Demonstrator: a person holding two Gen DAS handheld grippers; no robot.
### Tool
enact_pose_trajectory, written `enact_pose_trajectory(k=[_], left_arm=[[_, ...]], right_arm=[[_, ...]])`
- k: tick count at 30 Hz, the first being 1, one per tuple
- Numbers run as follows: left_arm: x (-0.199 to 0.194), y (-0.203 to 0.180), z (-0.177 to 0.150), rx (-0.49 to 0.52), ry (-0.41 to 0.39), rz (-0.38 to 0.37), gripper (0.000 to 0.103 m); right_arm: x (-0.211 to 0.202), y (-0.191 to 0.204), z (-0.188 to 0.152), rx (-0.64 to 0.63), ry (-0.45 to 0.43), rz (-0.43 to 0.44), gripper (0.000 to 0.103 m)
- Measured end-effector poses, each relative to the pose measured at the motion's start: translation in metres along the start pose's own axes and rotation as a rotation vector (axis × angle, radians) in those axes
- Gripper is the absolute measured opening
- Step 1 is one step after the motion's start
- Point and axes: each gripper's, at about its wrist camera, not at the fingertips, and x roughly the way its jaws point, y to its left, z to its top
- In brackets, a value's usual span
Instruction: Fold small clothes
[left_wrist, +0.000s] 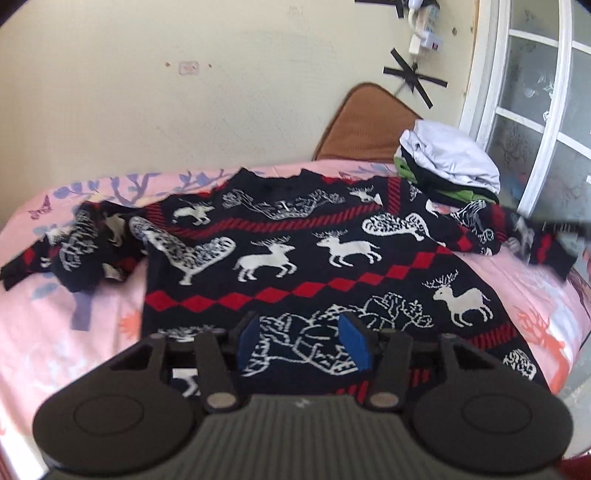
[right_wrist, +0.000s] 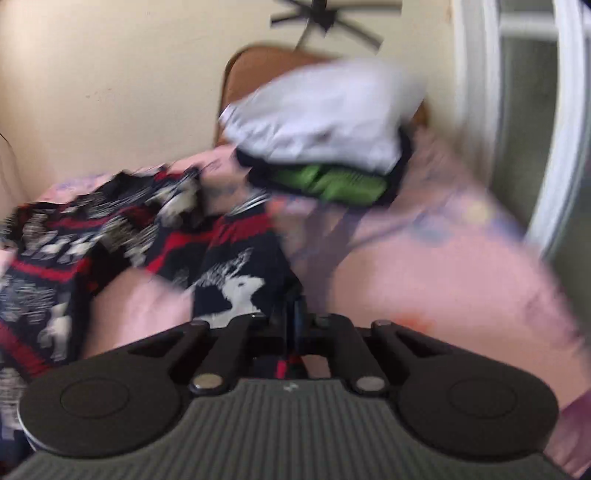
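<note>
A black sweater (left_wrist: 295, 258) with white deer and red diamond bands lies spread flat on the pink bedsheet (left_wrist: 66, 332). Its left sleeve (left_wrist: 74, 243) is bunched up; its right sleeve (left_wrist: 517, 229) stretches out to the right. My left gripper (left_wrist: 301, 339) is open, its blue pads just above the sweater's lower hem. In the blurred right wrist view, my right gripper (right_wrist: 293, 317) is shut on the cuff of the sweater's right sleeve (right_wrist: 236, 273), holding it over the sheet.
A stack of folded clothes (left_wrist: 450, 158), white on top with green and black below, sits at the bed's far right; it also shows in the right wrist view (right_wrist: 325, 125). A brown cushion (left_wrist: 365, 122) leans on the wall. A white glazed door (left_wrist: 535, 103) stands at right.
</note>
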Motion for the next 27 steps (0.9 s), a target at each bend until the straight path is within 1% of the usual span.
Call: enact_pose_trajectory(k=[1, 2, 3, 4, 5, 7, 8, 9, 11, 13, 16, 17, 18, 23, 25, 26, 27], left_arm=[[0.008, -0.002, 0.0, 0.004, 0.016, 0.005, 0.049], [0.016, -0.004, 0.0, 0.015, 0.036, 0.013, 0.049], [0.023, -0.008, 0.001, 0.023, 0.052, 0.022, 0.049], [0.028, -0.01, 0.0, 0.029, 0.064, 0.026, 0.049], [0.033, -0.011, -0.001, 0.032, 0.077, 0.025, 0.049], [0.04, -0.011, -0.005, 0.032, 0.1, 0.017, 0.049], [0.041, -0.01, -0.008, 0.031, 0.107, 0.012, 0.05], [0.041, -0.009, -0.009, 0.034, 0.104, 0.01, 0.051], [0.036, -0.007, -0.009, 0.037, 0.101, -0.005, 0.052], [0.028, 0.0, -0.007, 0.03, 0.083, -0.015, 0.054], [0.016, 0.009, -0.005, 0.001, 0.042, -0.024, 0.057], [0.011, 0.014, -0.004, -0.016, 0.025, -0.031, 0.058], [0.006, 0.02, -0.004, -0.035, 0.009, -0.04, 0.059], [-0.01, 0.043, -0.005, -0.125, -0.06, -0.078, 0.06], [-0.012, 0.049, -0.003, -0.151, -0.073, -0.072, 0.06], [-0.013, 0.053, -0.001, -0.16, -0.076, -0.068, 0.06], [-0.014, 0.056, 0.0, -0.163, -0.08, -0.064, 0.06]], right_arm=[[-0.004, -0.024, 0.011, 0.071, -0.05, -0.085, 0.006], [-0.008, -0.049, 0.019, 0.158, -0.084, -0.136, 0.006], [-0.012, -0.068, 0.024, 0.229, -0.107, -0.167, 0.006], [-0.015, -0.08, 0.027, 0.269, -0.121, -0.176, 0.006], [-0.018, -0.085, 0.028, 0.287, -0.128, -0.162, 0.006], [-0.024, -0.079, 0.027, 0.26, -0.132, -0.159, 0.006], [-0.027, -0.074, 0.027, 0.253, -0.129, -0.147, 0.006], [-0.03, -0.07, 0.026, 0.263, -0.126, -0.117, 0.006], [-0.036, -0.059, 0.026, 0.302, -0.119, -0.037, 0.006], [-0.043, -0.048, 0.029, 0.352, -0.112, 0.076, 0.006], [-0.046, -0.007, 0.045, 0.414, -0.091, 0.304, 0.006], [-0.045, 0.01, 0.053, 0.441, -0.075, 0.397, 0.006], [-0.042, 0.027, 0.06, 0.454, -0.053, 0.468, 0.006], [-0.003, 0.137, 0.115, 0.397, 0.034, 0.735, 0.006], [0.02, 0.19, 0.137, 0.345, 0.047, 0.802, 0.007], [0.032, 0.217, 0.145, 0.309, 0.045, 0.829, 0.009], [0.043, 0.241, 0.151, 0.28, 0.055, 0.861, 0.014]])
